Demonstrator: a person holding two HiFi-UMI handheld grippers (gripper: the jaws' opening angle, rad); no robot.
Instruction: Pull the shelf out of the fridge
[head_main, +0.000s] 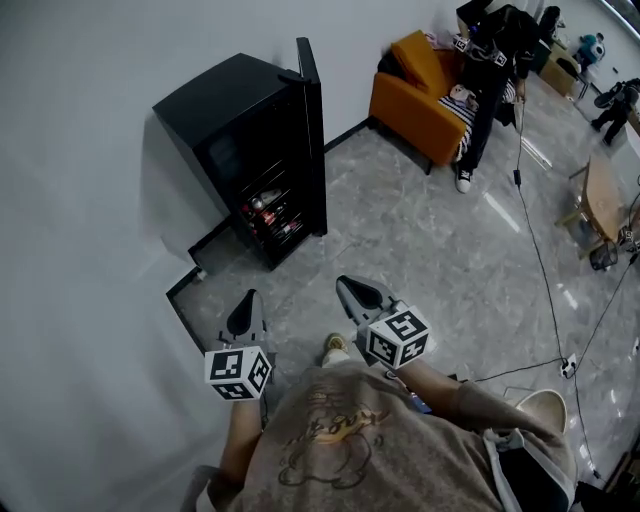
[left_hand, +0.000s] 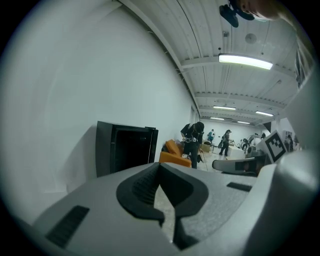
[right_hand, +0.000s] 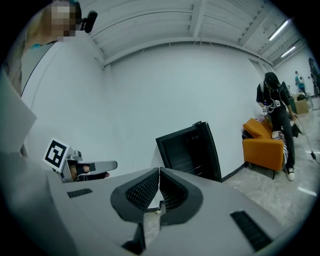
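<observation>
A small black fridge (head_main: 240, 150) stands against the white wall with its door (head_main: 312, 135) swung open; wire shelves (head_main: 272, 215) with cans and bottles show inside. The same fridge (left_hand: 125, 150) sits ahead in the left gripper view, and the fridge (right_hand: 190, 150) is also ahead in the right gripper view. My left gripper (head_main: 247, 306) is shut and empty, well short of the fridge. My right gripper (head_main: 350, 287) is shut too, with nothing in it, beside the left one. The left gripper (left_hand: 160, 170) and right gripper (right_hand: 159, 175) show jaws meeting at the tips.
An orange armchair (head_main: 425, 95) stands right of the fridge, with a person in dark clothes (head_main: 490, 70) at it. Cables (head_main: 545, 270) run over the grey floor. A wooden table (head_main: 605, 200) and more people are at the far right.
</observation>
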